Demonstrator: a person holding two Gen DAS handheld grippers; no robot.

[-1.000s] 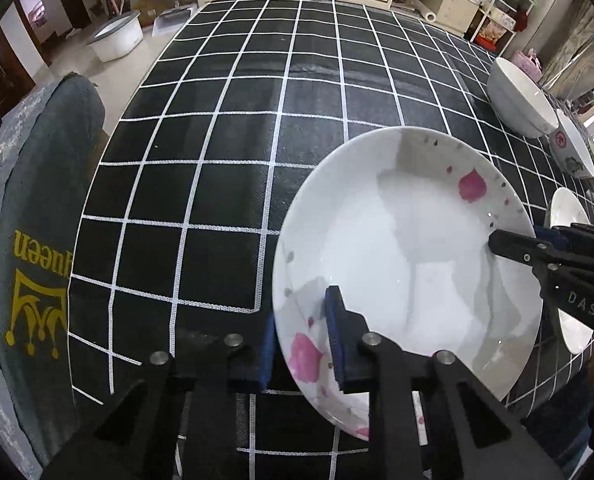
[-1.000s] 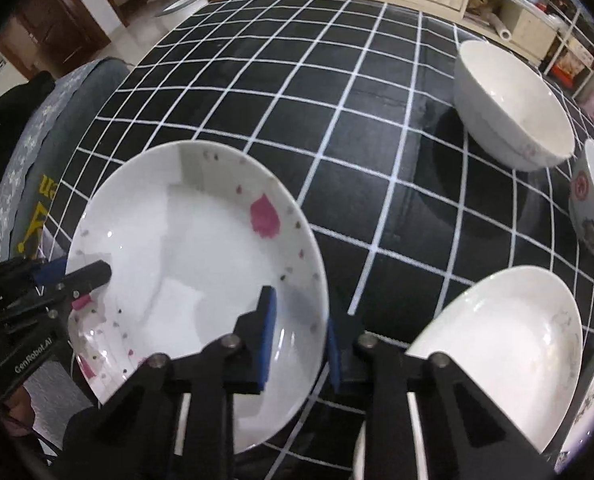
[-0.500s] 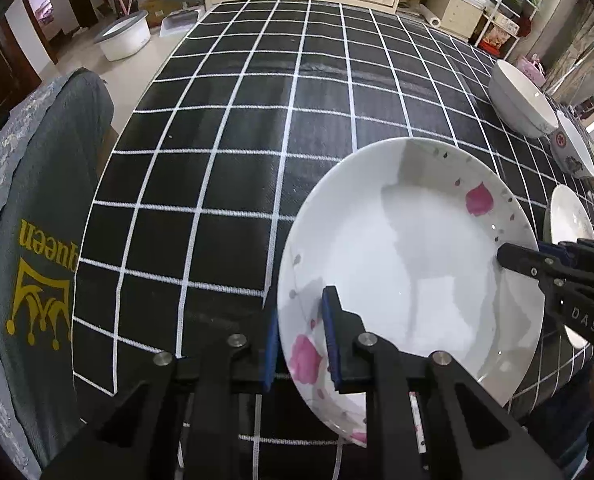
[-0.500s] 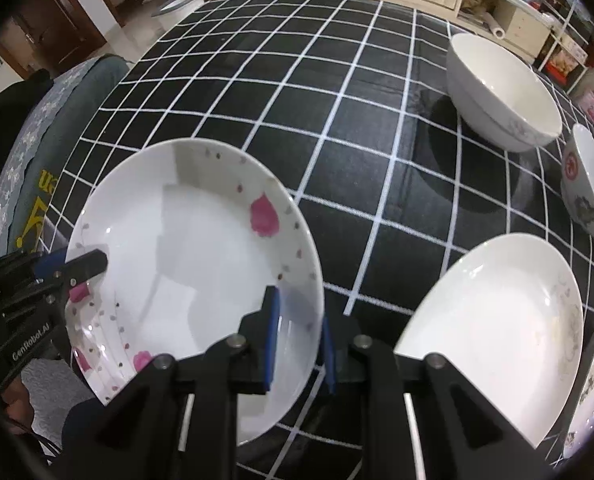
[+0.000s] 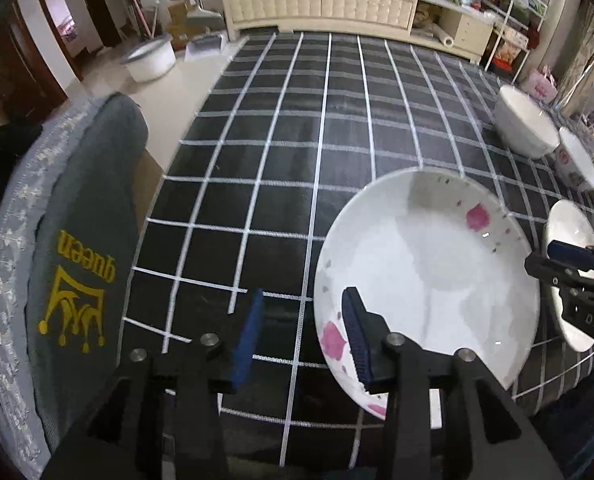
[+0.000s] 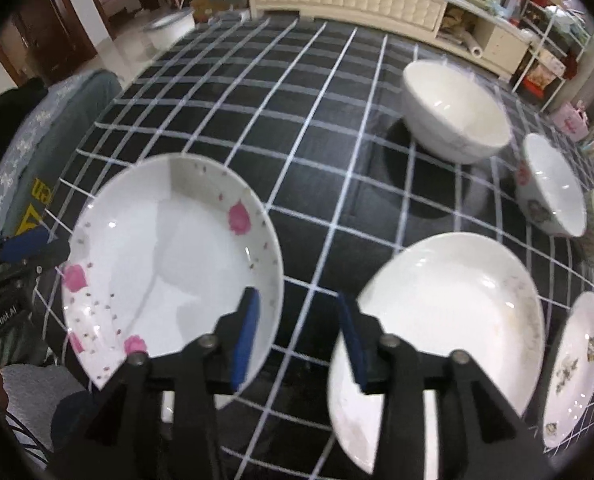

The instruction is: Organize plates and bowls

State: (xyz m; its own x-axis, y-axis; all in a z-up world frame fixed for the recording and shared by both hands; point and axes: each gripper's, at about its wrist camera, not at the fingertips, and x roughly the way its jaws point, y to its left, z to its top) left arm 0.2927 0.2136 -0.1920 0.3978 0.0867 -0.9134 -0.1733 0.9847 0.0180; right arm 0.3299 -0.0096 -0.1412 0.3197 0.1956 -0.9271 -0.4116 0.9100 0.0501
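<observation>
Left wrist view: looking steeply down on a desk (image 5: 329, 128) under a black cloth with a white grid. Pink-flowered plate (image 5: 425, 280) lying flat, face up, near the desk's near edge, right of centre; round, so no long axis to speak of, larger pink flower toward the near rim, smaller one toward the far right rim. Left gripper (image 5: 303, 336) angled down over the plate's left rim, jaws opening, rim standing between the blue pads (image 5: 355, 332) but not pinched (right pad over the plate's inside, left pad out over the cloth). Right gripper (image 5: 565, 254) reaching in from the right edge, tips at the plate's right rim. Farther right, a large white bowl (image 5: 525, 124), upright, and a smaller bowl with a red mark (image 5: 575, 162) beside it. Grey chair back with a yellow crown print (image 5: 77, 272) at the left.

Right wrist view: same pink-flowered plate (image 6: 169, 264) at lower left, flat on the cloth. Right gripper (image 6: 297, 336) pointing steeply down, jaws opening, left pad over the plate's right rim, right pad over the rim of a plain white plate (image 6: 453, 320) just beside; nothing gripped. Left gripper (image 6: 37, 244) at the flowered plate's left rim. Large white bowl (image 6: 457, 120) well beyond, upright; decorated small plate (image 6: 573, 368) at far right.
</observation>
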